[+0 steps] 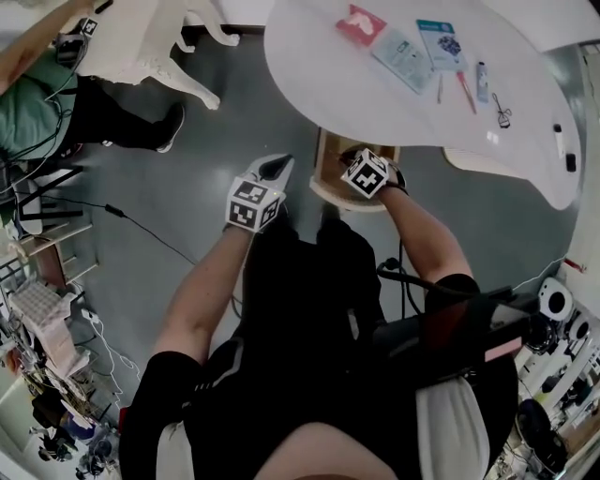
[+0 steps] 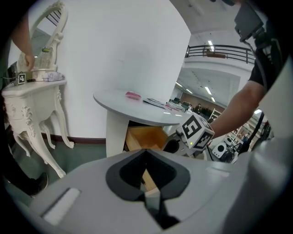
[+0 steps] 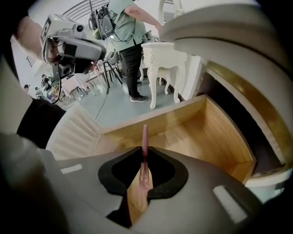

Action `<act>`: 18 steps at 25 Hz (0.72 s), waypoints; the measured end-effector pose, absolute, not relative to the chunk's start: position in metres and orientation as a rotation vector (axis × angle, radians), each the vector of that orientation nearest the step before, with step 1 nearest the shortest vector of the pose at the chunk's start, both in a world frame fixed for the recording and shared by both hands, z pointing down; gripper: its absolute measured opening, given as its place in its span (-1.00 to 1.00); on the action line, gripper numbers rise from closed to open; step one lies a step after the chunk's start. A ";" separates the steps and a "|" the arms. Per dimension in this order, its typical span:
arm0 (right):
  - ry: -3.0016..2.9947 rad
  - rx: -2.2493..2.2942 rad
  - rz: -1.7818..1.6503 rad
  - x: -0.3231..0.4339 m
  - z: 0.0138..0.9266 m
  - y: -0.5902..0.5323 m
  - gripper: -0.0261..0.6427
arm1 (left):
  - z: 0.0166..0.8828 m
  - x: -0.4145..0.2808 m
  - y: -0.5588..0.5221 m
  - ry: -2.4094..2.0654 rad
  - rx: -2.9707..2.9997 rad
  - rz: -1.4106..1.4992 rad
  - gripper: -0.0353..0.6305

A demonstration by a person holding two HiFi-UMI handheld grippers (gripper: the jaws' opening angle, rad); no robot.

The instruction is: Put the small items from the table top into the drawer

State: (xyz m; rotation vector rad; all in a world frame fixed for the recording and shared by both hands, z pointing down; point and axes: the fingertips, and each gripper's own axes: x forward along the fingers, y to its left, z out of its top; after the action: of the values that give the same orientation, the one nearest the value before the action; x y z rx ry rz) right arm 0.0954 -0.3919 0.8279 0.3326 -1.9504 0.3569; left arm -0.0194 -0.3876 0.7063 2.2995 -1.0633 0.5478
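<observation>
In the right gripper view my right gripper (image 3: 144, 157) is shut on a thin pink pen (image 3: 144, 137). The pen points down into the open wooden drawer (image 3: 201, 132), whose bare floor is all I see. In the head view this gripper (image 1: 361, 157) hangs over the drawer (image 1: 326, 178) under the white table (image 1: 309, 66). My left gripper (image 1: 274, 169) is just left of the drawer, its jaws together with nothing in them. On the table top lie a red packet (image 1: 360, 23), two blue packets (image 1: 405, 58), pens (image 1: 465, 91) and a binder clip (image 1: 502, 114).
An ornate white side table (image 1: 141, 42) stands at the far left with a person in a green shirt (image 1: 28, 103) beside it. Cables (image 1: 141, 230) run over the grey floor. Shelves of gear (image 1: 553, 328) fill the right edge. A black marker (image 1: 570, 161) lies near the table's right rim.
</observation>
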 end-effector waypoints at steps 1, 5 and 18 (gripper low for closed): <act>-1.941 0.325 0.344 0.096 0.833 -0.393 -0.78 | 0.709 -0.020 -0.388 -1.065 2.299 0.547 -0.89; -1.888 0.273 0.317 0.100 0.855 -0.390 -0.78 | 0.718 -0.023 -0.387 -1.072 2.291 0.531 -0.89; -1.805 0.251 0.338 0.106 0.907 -0.395 -0.78 | 0.738 -0.024 -0.391 -1.047 2.322 0.528 -0.89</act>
State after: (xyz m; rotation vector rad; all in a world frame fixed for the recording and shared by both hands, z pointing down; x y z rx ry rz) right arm 0.1059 -0.3955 0.9074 0.2505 -1.8054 0.3378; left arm -0.0242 -0.3907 0.7375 2.3225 -1.0466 0.5276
